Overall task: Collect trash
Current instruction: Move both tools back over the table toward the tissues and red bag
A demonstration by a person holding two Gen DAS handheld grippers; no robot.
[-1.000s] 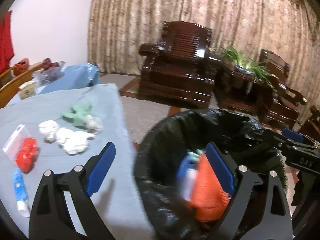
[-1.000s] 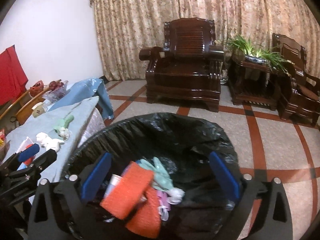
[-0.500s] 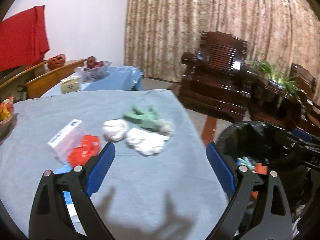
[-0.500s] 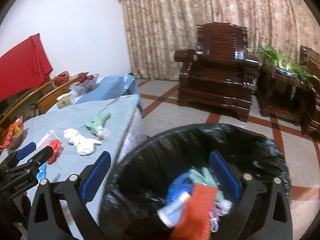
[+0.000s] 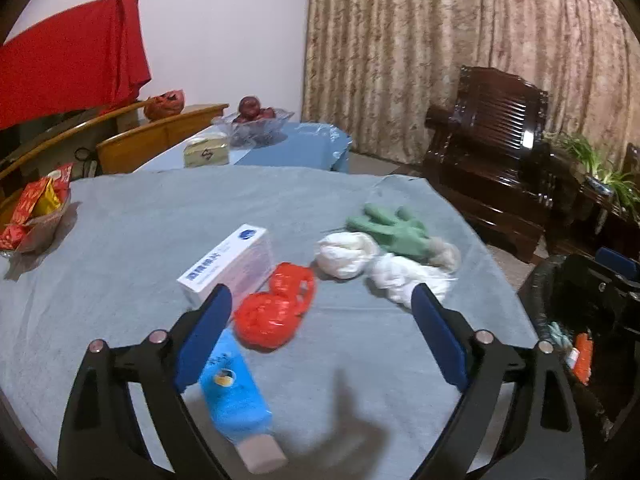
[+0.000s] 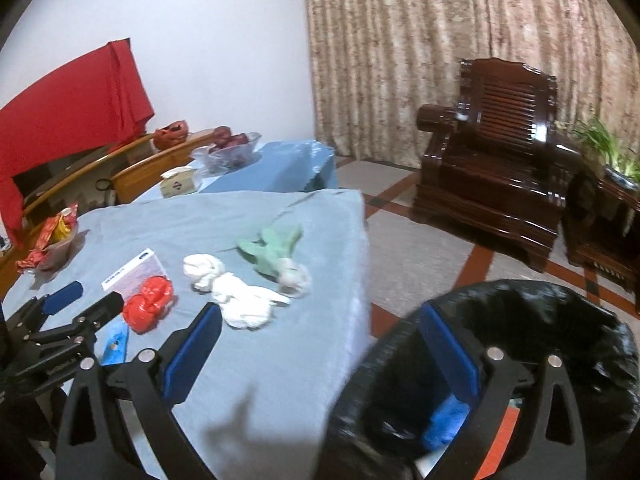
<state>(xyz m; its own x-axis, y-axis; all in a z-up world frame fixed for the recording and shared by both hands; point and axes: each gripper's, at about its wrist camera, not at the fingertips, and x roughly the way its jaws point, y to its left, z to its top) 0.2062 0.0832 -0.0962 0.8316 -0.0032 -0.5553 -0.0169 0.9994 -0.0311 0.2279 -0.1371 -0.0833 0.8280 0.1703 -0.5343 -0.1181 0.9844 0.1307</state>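
The left gripper (image 5: 322,312), its wide jaws closing on nothing, hovers over the red wad (image 5: 276,308) and blue tube (image 5: 236,396), while the right gripper (image 6: 320,344), wide and empty, straddles the table edge (image 6: 352,320) and bin bag (image 6: 560,328), white tissues (image 6: 240,300) just ahead-left.

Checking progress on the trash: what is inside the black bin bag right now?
In the bin bag a blue item and an orange one show near the bottom. The right tongs' finger and the bag's folds cover the rest, so anything else there is hidden.
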